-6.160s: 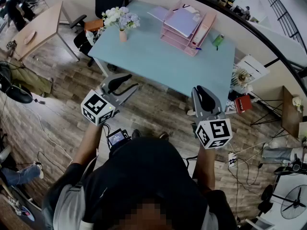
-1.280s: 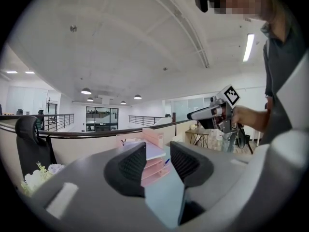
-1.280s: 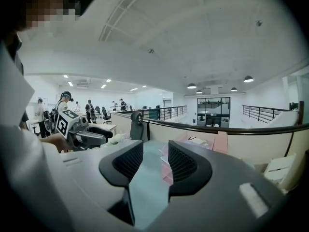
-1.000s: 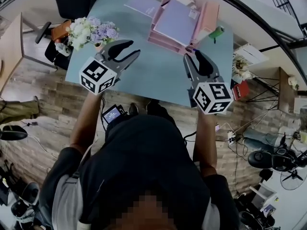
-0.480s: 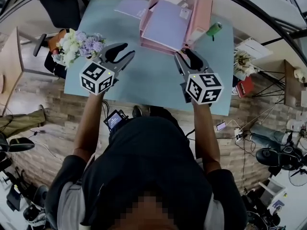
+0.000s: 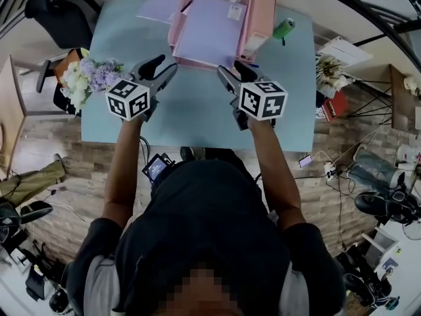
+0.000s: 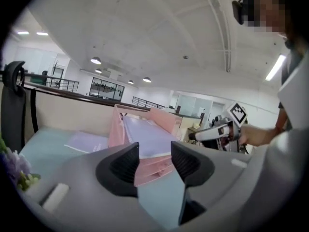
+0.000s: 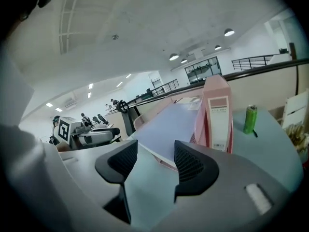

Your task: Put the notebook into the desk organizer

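Right claw has just been opening and, like the left claw, stands apart with nothing between. Likely target, the lavender notebook, lies sloped atop the pink desk organizer (another lavender sheet lies flat on the table beside it); come in low, pinch its near edge squarely.

Organizer label, print too small to read
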The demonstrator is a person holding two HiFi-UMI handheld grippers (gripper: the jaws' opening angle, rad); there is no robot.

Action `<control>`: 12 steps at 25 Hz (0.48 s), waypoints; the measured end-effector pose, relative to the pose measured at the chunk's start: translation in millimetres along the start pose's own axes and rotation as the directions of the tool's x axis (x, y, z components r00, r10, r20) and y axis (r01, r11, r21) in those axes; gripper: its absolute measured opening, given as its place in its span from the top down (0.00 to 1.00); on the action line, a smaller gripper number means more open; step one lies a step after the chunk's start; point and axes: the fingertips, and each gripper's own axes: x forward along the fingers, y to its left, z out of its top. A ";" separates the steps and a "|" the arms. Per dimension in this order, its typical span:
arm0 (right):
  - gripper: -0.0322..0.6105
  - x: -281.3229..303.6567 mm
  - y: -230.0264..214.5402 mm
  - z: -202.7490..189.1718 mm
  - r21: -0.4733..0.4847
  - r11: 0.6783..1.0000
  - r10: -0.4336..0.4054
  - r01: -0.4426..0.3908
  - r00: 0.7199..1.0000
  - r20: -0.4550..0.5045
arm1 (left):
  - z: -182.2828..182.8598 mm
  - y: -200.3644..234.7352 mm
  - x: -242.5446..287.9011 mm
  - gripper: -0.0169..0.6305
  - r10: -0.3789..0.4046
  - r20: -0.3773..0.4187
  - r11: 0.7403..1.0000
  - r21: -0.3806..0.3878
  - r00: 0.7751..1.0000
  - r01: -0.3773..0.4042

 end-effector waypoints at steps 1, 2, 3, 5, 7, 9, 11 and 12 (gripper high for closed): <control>0.60 4.7 -4.4 -5.6 0.025 1.000 -0.002 0.002 1.000 -0.014 | -1.7 3.9 4.6 0.63 0.001 0.006 0.999 -0.033 1.000 -0.001; 0.58 9.5 -8.7 -11.1 0.052 0.999 -0.003 0.005 1.000 -0.027 | -3.8 8.2 8.8 0.61 0.003 0.011 0.998 -0.065 1.000 -0.003; 0.57 14.5 -12.9 -16.1 0.081 0.997 -0.005 0.008 0.999 -0.038 | -6.5 12.7 12.5 0.60 0.008 0.012 0.995 -0.095 1.000 -0.006; 0.54 24.0 -21.4 -23.1 0.145 0.989 -0.002 0.009 0.999 -0.048 | -12.8 21.7 19.7 0.53 0.018 0.003 0.990 -0.141 1.000 -0.018; 0.51 31.5 -28.0 -25.9 0.217 0.976 0.016 -0.008 0.999 -0.038 | -18.1 27.3 27.6 0.48 0.021 -0.004 0.985 -0.173 1.000 -0.022; 0.50 36.3 -33.1 -26.5 0.280 0.959 0.041 -0.035 0.999 -0.015 | -21.6 28.0 36.5 0.44 0.010 0.000 0.979 -0.205 1.000 -0.010; 0.50 41.7 -37.1 -27.9 0.330 0.943 0.058 -0.054 0.998 -0.003 | -23.4 29.2 43.4 0.44 -0.003 0.010 0.971 -0.238 1.000 0.005; 0.50 45.4 -38.4 -28.9 0.351 0.934 0.067 -0.062 0.998 -0.002 | -23.9 31.3 45.9 0.44 -0.005 0.013 0.968 -0.251 1.000 0.008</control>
